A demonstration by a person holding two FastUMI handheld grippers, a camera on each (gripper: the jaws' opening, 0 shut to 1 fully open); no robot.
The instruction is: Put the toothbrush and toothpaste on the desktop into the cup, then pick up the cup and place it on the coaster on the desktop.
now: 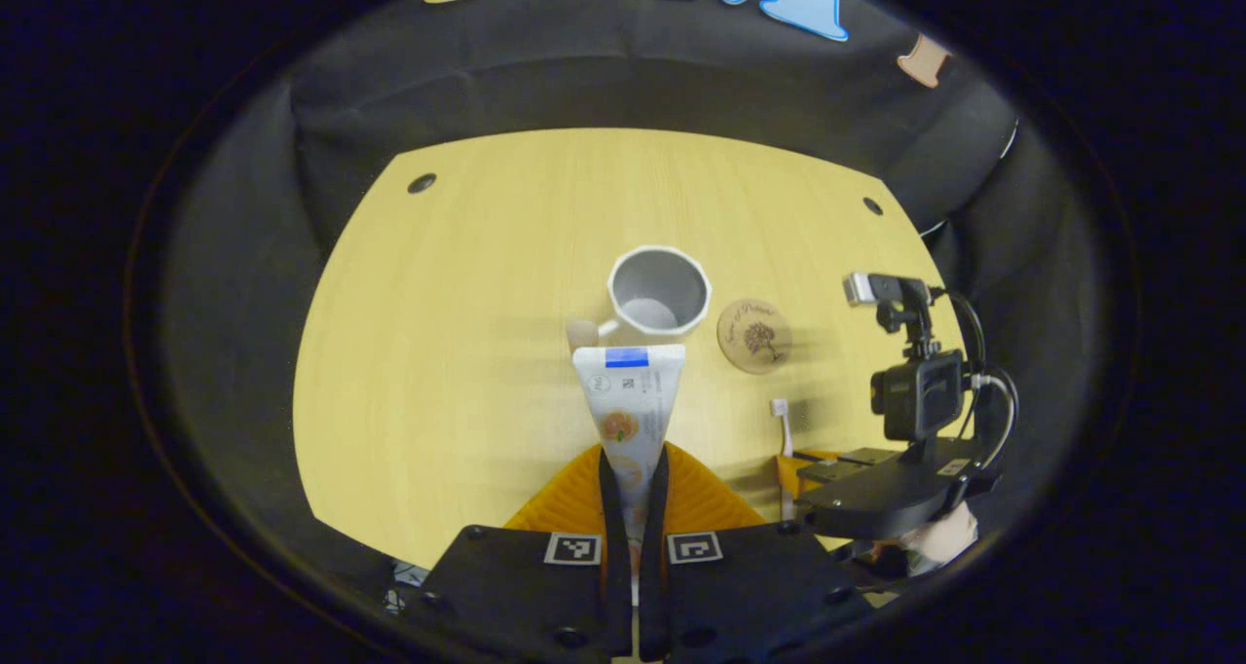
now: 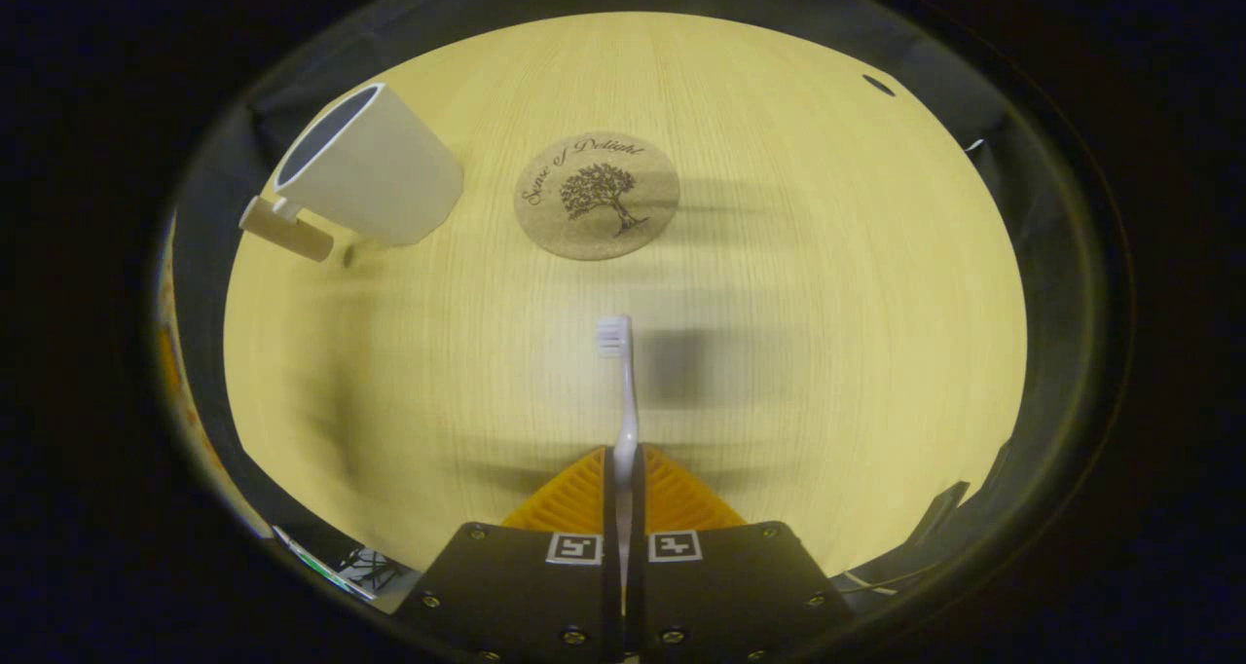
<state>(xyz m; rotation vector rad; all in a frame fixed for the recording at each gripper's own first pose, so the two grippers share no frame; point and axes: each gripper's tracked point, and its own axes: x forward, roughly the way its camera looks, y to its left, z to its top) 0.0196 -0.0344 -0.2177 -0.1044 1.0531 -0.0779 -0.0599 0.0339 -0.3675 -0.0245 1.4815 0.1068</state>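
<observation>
My left gripper (image 1: 633, 469) is shut on the toothpaste tube (image 1: 629, 401), a white tube with a blue band and an orange fruit picture, held above the desk just short of the cup. The white cup (image 1: 659, 290) with a side handle stands upright mid-table; it also shows at upper left in the right gripper view (image 2: 375, 172). My right gripper (image 2: 623, 469) is shut on the white toothbrush (image 2: 621, 382), bristle head pointing forward. The round cork coaster (image 2: 596, 195) with a tree drawing lies beyond it, right of the cup (image 1: 753, 336). The right gripper (image 1: 803, 469) shows low at right in the left gripper view.
The light wooden desktop (image 1: 467, 352) has two small dark holes near its far corners (image 1: 421, 182). Black cloth walls close it in on all sides. A person's hand (image 1: 939, 537) holds the right gripper's body with its camera mount (image 1: 915, 391).
</observation>
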